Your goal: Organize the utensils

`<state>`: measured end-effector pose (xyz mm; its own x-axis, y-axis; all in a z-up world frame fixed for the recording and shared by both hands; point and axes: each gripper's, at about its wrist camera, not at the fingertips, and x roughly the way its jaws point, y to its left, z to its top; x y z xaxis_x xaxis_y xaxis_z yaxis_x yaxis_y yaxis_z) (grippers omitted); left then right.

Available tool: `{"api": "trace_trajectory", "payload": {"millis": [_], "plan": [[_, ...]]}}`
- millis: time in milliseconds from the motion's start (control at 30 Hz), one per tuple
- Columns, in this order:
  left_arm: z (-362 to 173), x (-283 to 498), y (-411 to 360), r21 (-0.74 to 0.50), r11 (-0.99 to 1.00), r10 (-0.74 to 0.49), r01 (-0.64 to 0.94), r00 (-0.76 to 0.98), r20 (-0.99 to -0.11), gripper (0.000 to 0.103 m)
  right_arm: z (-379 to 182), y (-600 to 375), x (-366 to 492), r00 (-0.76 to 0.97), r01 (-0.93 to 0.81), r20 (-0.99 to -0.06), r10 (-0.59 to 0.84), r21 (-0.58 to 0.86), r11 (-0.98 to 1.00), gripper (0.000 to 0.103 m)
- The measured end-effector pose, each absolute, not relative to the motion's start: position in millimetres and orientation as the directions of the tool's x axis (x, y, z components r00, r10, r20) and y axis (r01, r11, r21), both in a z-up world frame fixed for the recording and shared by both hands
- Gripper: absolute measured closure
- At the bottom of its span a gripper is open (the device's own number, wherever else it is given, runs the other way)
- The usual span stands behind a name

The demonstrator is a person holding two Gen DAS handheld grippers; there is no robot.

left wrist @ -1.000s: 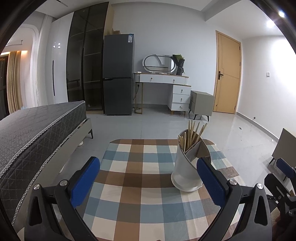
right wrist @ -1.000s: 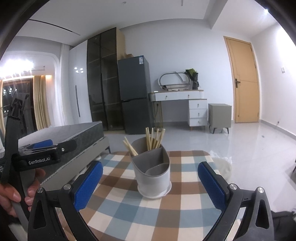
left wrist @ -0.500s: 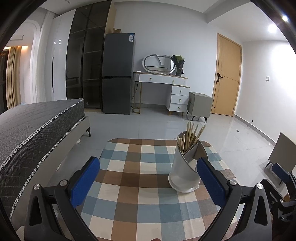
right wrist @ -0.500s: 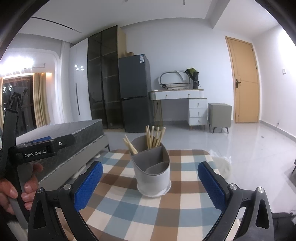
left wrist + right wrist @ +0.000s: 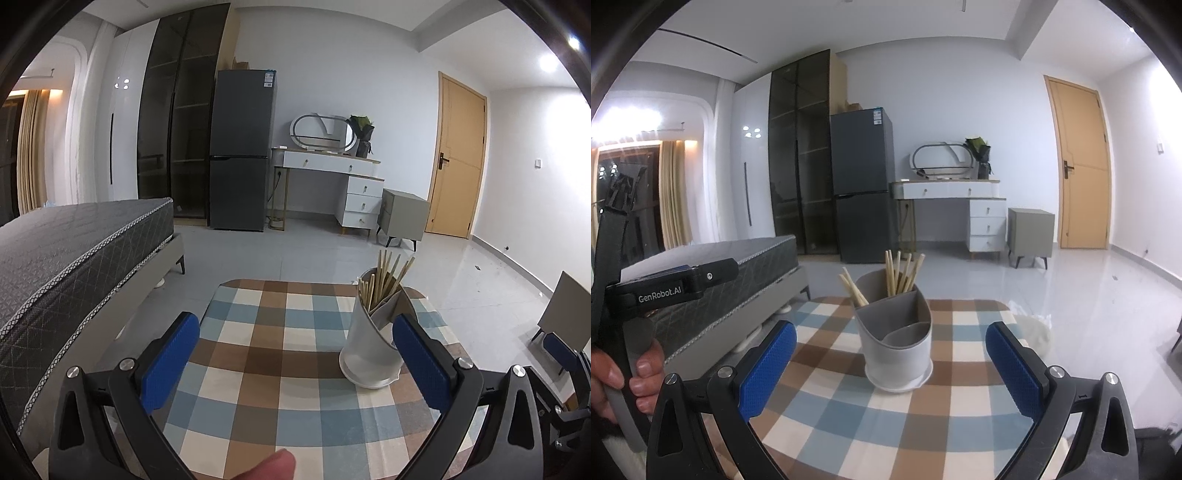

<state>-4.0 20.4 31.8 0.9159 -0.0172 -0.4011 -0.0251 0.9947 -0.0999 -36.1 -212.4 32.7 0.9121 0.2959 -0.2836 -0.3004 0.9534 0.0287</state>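
A white utensil holder (image 5: pixel 895 339) with grey inner compartments stands on a table with a checked cloth (image 5: pixel 849 406). Several wooden chopsticks (image 5: pixel 899 273) stand in its far compartments; the near compartments look empty. In the left wrist view the holder (image 5: pixel 365 343) stands at the right, just behind the right finger, with the chopsticks (image 5: pixel 384 280) sticking up. My left gripper (image 5: pixel 295 354) is open and empty above the cloth (image 5: pixel 266 362). My right gripper (image 5: pixel 892 365) is open and empty, with the holder ahead between its fingers.
A bed with a grey mattress (image 5: pixel 66 258) runs along the table's left side. The left gripper body (image 5: pixel 665 288) and a hand show at the left of the right wrist view. A fingertip (image 5: pixel 266 467) shows at the bottom. Fridge, dresser and door stand far back.
Both views have drifted slightly; the left gripper has pulled back a little and a fingertip now shows at its bottom edge. Both grippers stay open.
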Motion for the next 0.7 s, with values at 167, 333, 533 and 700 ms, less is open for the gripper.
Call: {"api": "trace_trajectory", "payload": {"millis": [167,333,533,700], "plan": [[32.3,-6.1,18.9,-0.086,0.996,-0.022,-0.014,0.916,-0.402,0.001,32.5,-211.7,-35.8,0.913,-0.299,-0.285,0.294,0.025,0.954,0.000],[34.2,-11.7,11.8,-0.039,0.999,-0.015,0.000,0.929,-0.371,0.001,32.4,-211.6,-35.9,0.912,-0.301,-0.287,0.294,0.023,0.953,0.000],[33.9,-11.4,14.2,-0.046,0.999,-0.013,-0.004,0.929,-0.371,0.001,32.4,-210.8,-37.6,0.913,-0.301,-0.284,0.294,0.017,0.953,0.000],[33.5,-8.4,14.4,-0.044,0.999,-0.008,-0.010,0.924,-0.382,0.001,32.0,-210.1,-37.5,0.913,-0.302,-0.285,0.293,0.014,0.953,0.000]]}}
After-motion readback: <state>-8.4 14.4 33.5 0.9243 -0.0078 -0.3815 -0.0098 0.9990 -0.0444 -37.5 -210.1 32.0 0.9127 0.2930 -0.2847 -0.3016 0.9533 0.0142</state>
